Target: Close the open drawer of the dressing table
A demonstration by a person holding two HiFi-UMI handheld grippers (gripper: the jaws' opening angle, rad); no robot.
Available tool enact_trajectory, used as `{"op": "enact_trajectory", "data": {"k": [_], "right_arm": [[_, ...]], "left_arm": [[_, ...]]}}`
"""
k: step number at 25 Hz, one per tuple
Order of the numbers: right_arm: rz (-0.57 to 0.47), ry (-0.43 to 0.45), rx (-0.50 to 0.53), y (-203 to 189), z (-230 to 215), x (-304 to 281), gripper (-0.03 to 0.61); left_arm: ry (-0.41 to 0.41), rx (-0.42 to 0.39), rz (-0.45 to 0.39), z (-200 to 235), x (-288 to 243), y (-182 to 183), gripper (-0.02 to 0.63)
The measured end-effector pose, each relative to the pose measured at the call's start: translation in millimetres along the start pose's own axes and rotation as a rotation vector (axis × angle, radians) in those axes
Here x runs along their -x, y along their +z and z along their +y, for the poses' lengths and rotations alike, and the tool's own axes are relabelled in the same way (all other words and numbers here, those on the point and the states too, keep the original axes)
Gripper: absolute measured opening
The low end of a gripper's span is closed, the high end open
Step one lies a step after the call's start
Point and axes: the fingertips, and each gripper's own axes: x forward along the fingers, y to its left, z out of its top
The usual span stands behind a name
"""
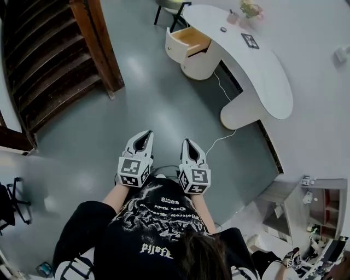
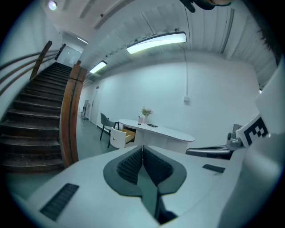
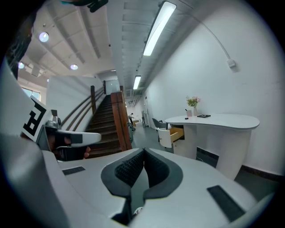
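The white curved dressing table (image 1: pixel 262 71) stands far ahead against the wall, its drawer (image 1: pixel 188 42) pulled out and showing a wooden inside. The same open drawer (image 2: pixel 126 136) is small in the left gripper view, and the drawer (image 3: pixel 173 133) also shows in the right gripper view. My left gripper (image 1: pixel 146 134) and right gripper (image 1: pixel 187 143) are held side by side close to the person's body, well short of the table. Both are shut with nothing between the pads. They point toward the table over bare grey floor.
A dark wooden staircase (image 1: pixel 52 60) with a brown post rises at the left. A chair (image 1: pixel 172 8) stands behind the drawer end of the table. A white cable (image 1: pixel 221 90) runs across the floor by the table. A small vase (image 1: pixel 249 11) and dark items sit on the tabletop. Shelving (image 1: pixel 322 213) is at the lower right.
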Motion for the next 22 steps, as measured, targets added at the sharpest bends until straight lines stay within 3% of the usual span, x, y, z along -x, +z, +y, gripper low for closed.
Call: {"op": "enact_trajectory", "data": {"k": [10,22], "right_arm": [[0.036,-0.065,0.01,8,-21,-68,0.026],[0.098,-0.141,0.032,45,-36,-204,0.026]], "left_arm": [[-0.039,0.034,0.014,51,-76,11,0.025],[-0.195,0.03,0.094,126,-193,39,0.025]]}}
